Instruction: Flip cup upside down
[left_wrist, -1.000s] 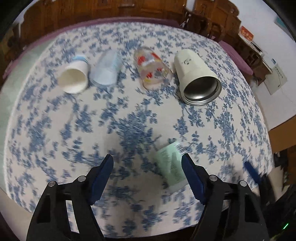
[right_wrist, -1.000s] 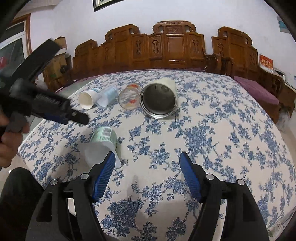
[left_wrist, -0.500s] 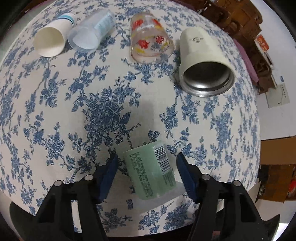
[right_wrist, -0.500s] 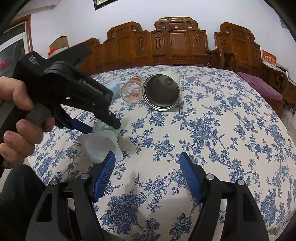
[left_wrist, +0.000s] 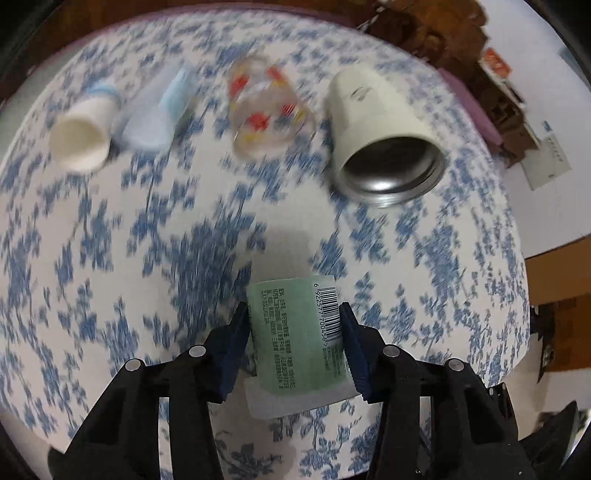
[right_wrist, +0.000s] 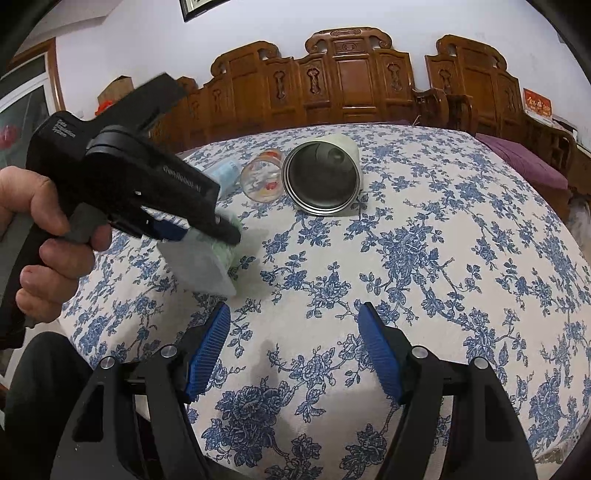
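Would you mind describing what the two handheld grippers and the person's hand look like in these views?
Both grippers, left gripper and right gripper, have matte black plastic bodies with silver round fasteners and blue ribbed pads on their fingers. Seen from outside, the left unit is pistol-shaped with small white lettering, too blurred to read. The bare left hand grips it; no glove, cable or sleeve is visible.

barcode "6 922577 700456" on cup label (left_wrist: 295, 328)
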